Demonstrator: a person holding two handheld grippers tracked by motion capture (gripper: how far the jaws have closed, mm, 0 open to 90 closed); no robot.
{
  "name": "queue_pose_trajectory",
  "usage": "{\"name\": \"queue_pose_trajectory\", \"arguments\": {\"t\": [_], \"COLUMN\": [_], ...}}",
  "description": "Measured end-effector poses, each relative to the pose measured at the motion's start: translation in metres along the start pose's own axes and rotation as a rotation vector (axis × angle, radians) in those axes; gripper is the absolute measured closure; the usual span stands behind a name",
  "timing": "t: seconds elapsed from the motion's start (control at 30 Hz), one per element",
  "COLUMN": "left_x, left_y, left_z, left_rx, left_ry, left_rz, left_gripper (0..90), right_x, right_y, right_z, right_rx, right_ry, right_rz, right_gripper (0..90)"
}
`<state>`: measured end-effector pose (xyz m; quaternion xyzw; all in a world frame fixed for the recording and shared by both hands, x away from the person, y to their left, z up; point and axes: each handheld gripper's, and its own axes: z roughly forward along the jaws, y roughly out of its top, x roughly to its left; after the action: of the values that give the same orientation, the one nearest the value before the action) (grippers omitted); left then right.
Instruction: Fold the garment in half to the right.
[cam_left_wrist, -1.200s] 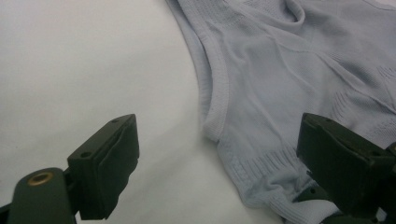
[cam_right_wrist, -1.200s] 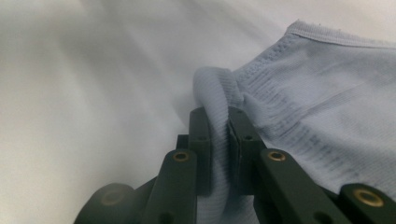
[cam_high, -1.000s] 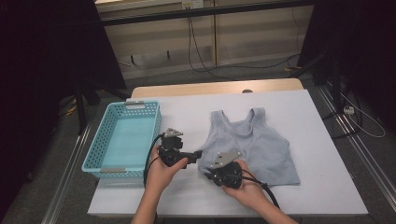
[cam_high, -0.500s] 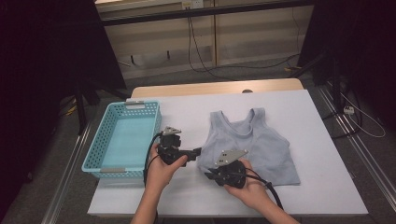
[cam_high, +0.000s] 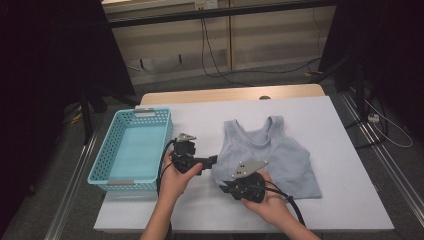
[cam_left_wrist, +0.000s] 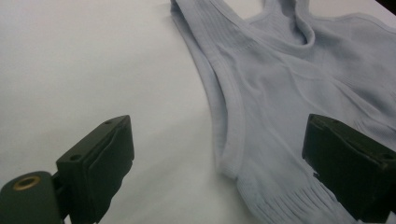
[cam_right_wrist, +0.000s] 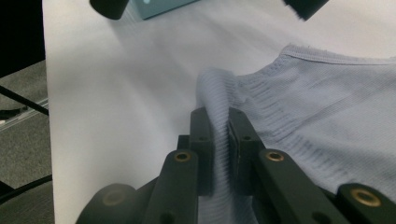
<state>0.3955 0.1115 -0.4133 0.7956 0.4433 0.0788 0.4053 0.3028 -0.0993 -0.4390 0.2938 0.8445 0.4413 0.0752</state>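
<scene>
Top: a pale blue ribbed top lies flat on the white worktop, right of the basket, straps away from the person.
Right gripper: fingers closed on the top's near-left hem corner, a fold of rib pinched between them.
Left gripper: fingers wide open, holding nothing, aimed at the top's left armhole edge.
Step, as I judge: grasping the left side, likely to fold or lift.
Doing it well: straddle the armhole edge fully, close on both layers, then move both grippers together so the fabric stays taut.
Risk: catching one layer lets the top sag.
</scene>
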Motion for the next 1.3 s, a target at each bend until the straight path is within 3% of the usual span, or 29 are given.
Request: {"name": "queue_pose_trajectory", "arguments": {"t": [0.73,1.03,1.3], "left_x": [-0.002,0.006,0.004], "left_y": [0.031,0.039,0.05], "left_z": [0.033,0.049,0.067], "left_rx": [0.018,0.025,0.025], "left_ry": [-0.007,0.0,-0.008], "left_rz": [0.018,-0.007,-0.02], "left_gripper": [11.3,12.2,14.2], "right_x": [0.001,0.003,0.002], "right_y": [0.0,0.001,0.001], "right_z": [-0.011,-0.013,-0.013], "right_rx": [-0.035,-0.041,-0.042], "right_ry": [0.004,0.007,0.022], "right_rz": [-0.004,-0.015,-0.01], "right_gripper": [83.1,83.1,83.1]}}
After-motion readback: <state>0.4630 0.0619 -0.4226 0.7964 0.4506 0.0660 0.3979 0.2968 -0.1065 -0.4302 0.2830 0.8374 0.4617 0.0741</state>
